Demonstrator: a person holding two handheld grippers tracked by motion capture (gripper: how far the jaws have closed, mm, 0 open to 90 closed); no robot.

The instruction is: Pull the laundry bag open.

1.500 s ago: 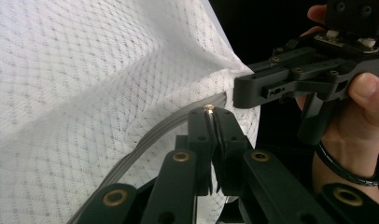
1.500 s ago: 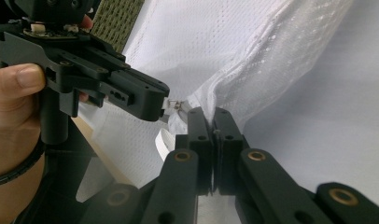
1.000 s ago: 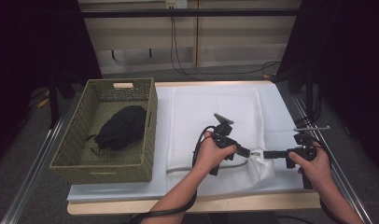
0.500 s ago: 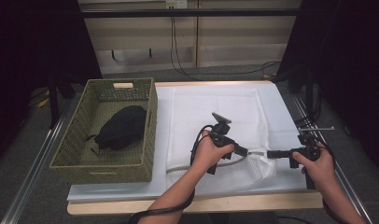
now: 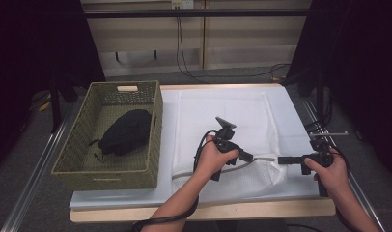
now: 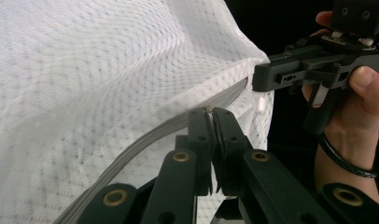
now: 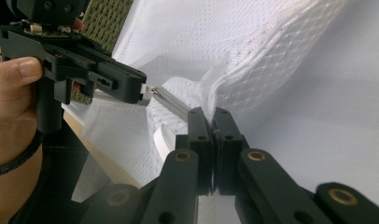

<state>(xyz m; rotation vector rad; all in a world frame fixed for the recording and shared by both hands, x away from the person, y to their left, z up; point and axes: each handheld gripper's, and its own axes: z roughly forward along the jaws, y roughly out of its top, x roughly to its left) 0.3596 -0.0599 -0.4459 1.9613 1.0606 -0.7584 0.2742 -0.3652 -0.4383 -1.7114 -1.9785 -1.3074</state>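
Note:
A white mesh bag lies flat on the table, its grey zipper running along the near edge. My left gripper is shut on the zipper pull, its jaws pressed together at the zipper line. My right gripper is shut on the bag's mesh at the near right corner, and the fabric rises in a taut fold from its jaws. The two grippers face each other a short gap apart; the left gripper shows in the right gripper view and the right gripper in the left one.
A green woven basket stands at the table's left with a black garment in it. A white cloth covers the table under the bag. The table's wooden front edge runs just below the hands.
My right gripper has shifted a little to the right with the bag's corner, widening the gap to the left gripper. The left gripper has barely moved.

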